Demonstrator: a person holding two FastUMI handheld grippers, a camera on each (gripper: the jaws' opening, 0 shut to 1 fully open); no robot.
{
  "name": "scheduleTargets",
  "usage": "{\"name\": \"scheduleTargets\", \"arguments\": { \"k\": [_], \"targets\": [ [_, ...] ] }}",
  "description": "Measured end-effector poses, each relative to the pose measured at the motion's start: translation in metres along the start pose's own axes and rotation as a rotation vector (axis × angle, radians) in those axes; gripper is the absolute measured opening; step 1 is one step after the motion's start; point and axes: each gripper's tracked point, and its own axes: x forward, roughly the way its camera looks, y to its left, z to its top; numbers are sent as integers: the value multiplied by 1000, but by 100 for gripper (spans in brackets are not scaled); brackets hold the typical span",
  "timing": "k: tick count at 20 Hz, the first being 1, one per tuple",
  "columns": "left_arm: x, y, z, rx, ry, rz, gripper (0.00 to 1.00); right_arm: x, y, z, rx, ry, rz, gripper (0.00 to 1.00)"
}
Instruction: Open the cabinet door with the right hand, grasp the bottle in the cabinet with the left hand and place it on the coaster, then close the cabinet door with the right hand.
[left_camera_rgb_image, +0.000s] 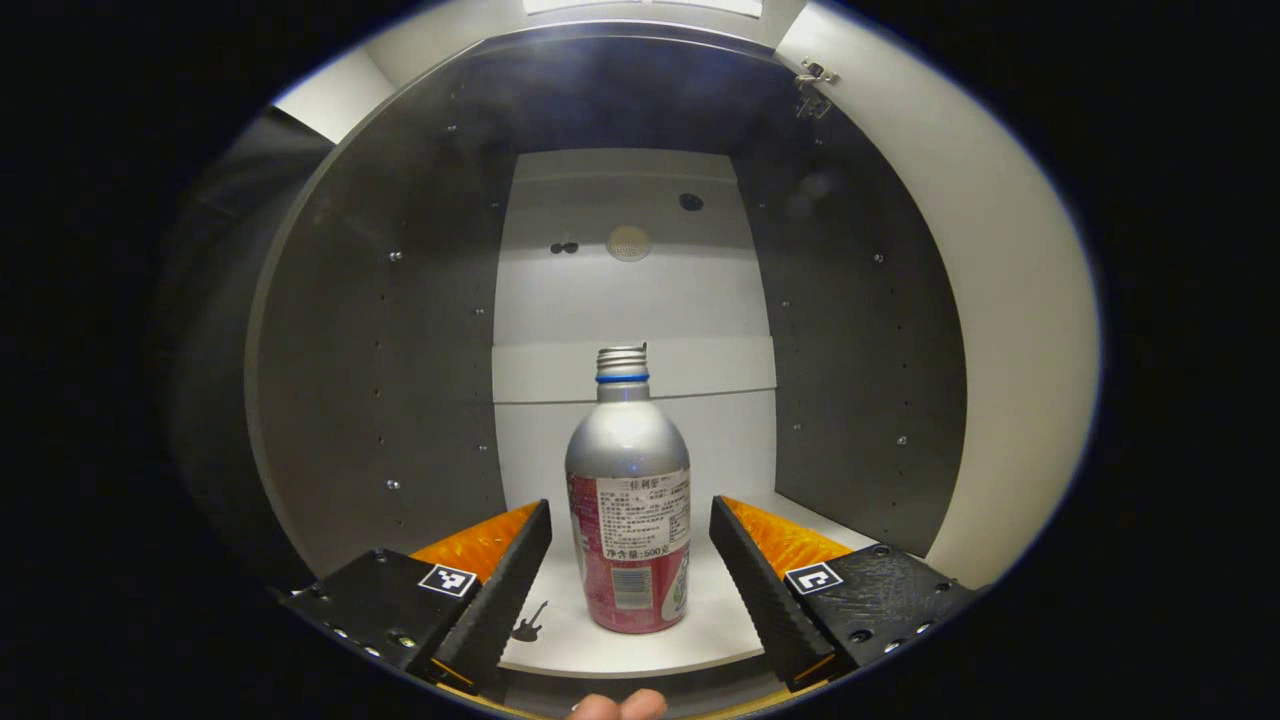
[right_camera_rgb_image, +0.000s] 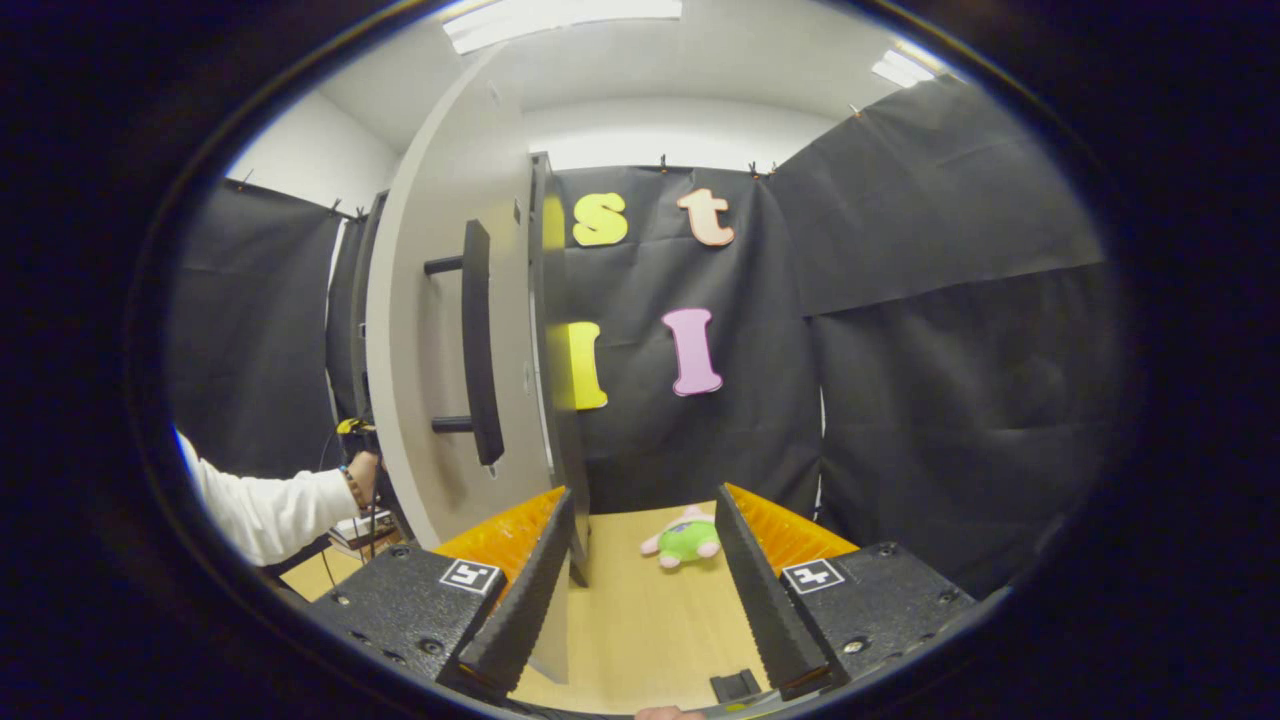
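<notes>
A silver bottle (left_camera_rgb_image: 628, 495) with a red label and a blue ring under its open neck stands upright on the white floor of the cabinet (left_camera_rgb_image: 640, 625). My left gripper (left_camera_rgb_image: 630, 515) is open, its fingers on either side of the bottle and apart from it. In the right gripper view the cabinet door (right_camera_rgb_image: 440, 330) stands swung open, its dark bar handle (right_camera_rgb_image: 478, 340) facing me. My right gripper (right_camera_rgb_image: 640, 500) is open with nothing between its fingers, just right of the door's edge.
The cabinet has dark grey side walls (left_camera_rgb_image: 400, 350) and a white back (left_camera_rgb_image: 630, 290) with a shelf ledge. A green and pink plush toy (right_camera_rgb_image: 685, 538) lies on the wooden table (right_camera_rgb_image: 640, 620). A white sleeve (right_camera_rgb_image: 265, 510) reaches behind the door at the left.
</notes>
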Motion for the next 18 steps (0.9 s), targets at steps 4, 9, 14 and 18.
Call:
{"name": "scheduleTargets", "arguments": {
  "k": [4, 9, 14, 18],
  "targets": [
    [6, -5, -2, 13, 7, -7, 92, 5, 3, 1, 9, 3, 7, 88],
    [-4, 2, 7, -14, -2, -8, 75, 8, 11, 3, 9, 4, 26, 88],
    [-49, 12, 46, -60, -101, -43, 63, 12, 22, 7, -2, -12, 59, 88],
    [-32, 5, 16, -60, 7, -51, 72, 12, 28, 8, -7, -12, 85, 88]
  ]
}}
